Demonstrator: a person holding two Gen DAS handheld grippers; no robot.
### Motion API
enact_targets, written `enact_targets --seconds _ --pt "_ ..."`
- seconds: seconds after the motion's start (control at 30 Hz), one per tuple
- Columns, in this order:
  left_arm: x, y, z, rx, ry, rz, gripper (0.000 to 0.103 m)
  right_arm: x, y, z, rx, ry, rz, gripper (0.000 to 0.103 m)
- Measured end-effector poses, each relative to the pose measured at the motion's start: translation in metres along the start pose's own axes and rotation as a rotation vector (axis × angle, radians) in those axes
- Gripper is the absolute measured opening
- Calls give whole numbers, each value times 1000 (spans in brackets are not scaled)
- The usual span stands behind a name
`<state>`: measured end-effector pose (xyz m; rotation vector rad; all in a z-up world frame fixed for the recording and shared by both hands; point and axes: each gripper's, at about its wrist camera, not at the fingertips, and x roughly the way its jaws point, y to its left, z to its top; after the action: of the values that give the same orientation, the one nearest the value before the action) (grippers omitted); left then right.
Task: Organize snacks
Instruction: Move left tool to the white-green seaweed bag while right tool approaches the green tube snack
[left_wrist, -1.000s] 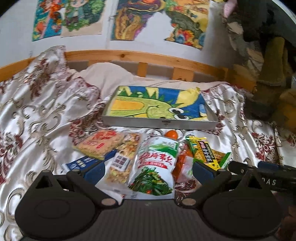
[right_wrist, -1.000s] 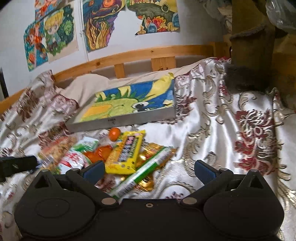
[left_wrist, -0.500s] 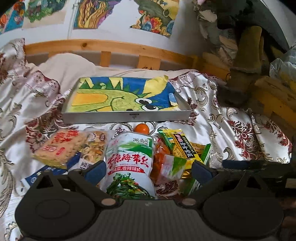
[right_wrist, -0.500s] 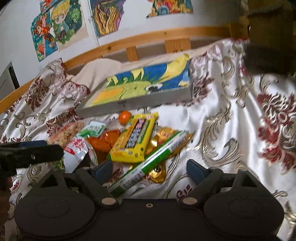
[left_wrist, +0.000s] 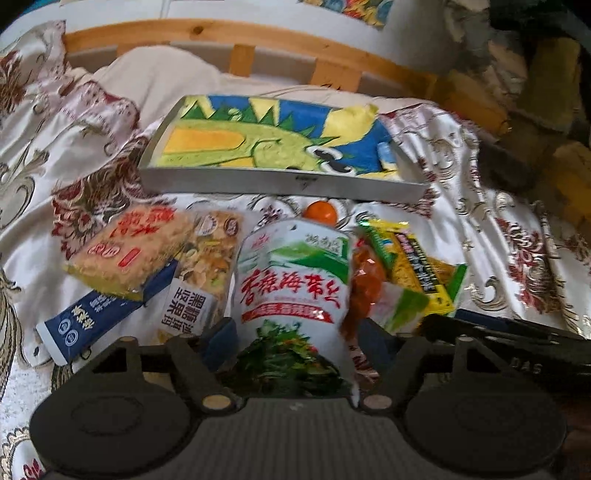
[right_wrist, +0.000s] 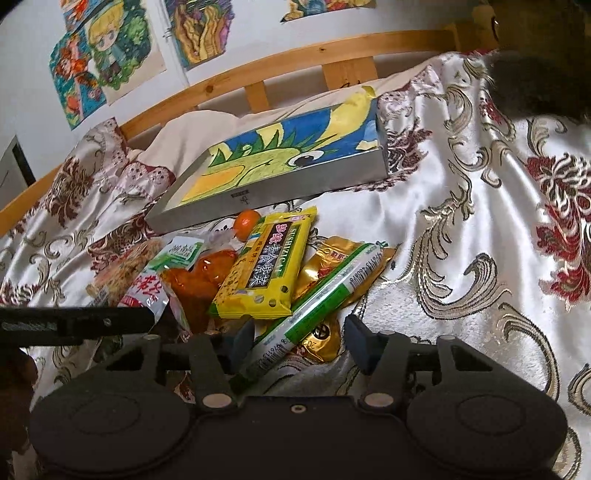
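1. Lying nearest the left gripper (left_wrist: 293, 338) is the white-and-green seaweed pouch (left_wrist: 295, 280), flat on the bedspread (left_wrist: 480, 229) in the middle of the snack heap. Its lower end sits between the blue pads; the jaws have just been closing but are not yet pinching it, so still released.
2. Handling, judged: light, soft, crinkly foil, likely slippery. Best taken across the lower body, not the thin sealed edge.
3. Right gripper (right_wrist: 301, 341): jaws have just been closing around the green-and-white stick pack (right_wrist: 325, 299); left pad close to it, right pad apart. Not gripped yet.
4. Stick pack, judged: slim, fairly stiff, may roll; grip mid-length.
5. Neighbours: yellow packet (right_wrist: 266, 269), orange pouch (right_wrist: 199, 280), gold wrapper (right_wrist: 325, 258) underneath, small orange fruit (left_wrist: 320, 213).
6. Beyond the heap: grey tray (left_wrist: 280, 184), the likely destination, no snacks in it.
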<state>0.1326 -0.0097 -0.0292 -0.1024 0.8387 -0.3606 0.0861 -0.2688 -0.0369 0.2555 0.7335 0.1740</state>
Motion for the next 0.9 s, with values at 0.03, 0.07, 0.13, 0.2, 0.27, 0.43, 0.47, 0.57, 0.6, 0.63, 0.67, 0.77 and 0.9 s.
enact_targets --seconds 0.03,0.07,0.13,0.2,0.27,0.43,0.47,0.57,0.6,0.63,0.67,0.77,0.9 --pt "1 1 0 -6 6 3 75 1 -1 0 6 1 1 57" --pt "2 1 1 -11 11 5 75 1 -1 1 9 3 2 57" --pt "4 1 1 -15 21 14 75 2 -2 1 20 4 4 57" --pt "6 2 1 -18 27 16 75 2 -1 0 30 3 4 56" --pt "6 1 0 -18 25 18 75 0 0 1 30 1 -4 54" --pt "7 -4 -1 12 27 28 78 -7 11 -1 -9 14 -53 54" --pt "8 -5 -1 18 28 29 79 -8 13 -1 -13 20 -56 54" --pt "9 -7 -1 38 30 39 80 -11 17 0 -12 32 -48 54" --pt "10 -8 -2 45 31 46 80 -12 17 0 -5 32 -39 54" --pt "11 -8 -2 51 31 52 80 -13 17 1 4 36 -26 54" --pt "12 -8 -2 56 32 65 81 -13 16 1 13 41 -16 54" --pt "14 -9 -3 70 32 92 80 -9 15 0 34 61 3 48" --pt "14 -10 -3 71 30 97 74 -2 9 -2 85 61 18 40"
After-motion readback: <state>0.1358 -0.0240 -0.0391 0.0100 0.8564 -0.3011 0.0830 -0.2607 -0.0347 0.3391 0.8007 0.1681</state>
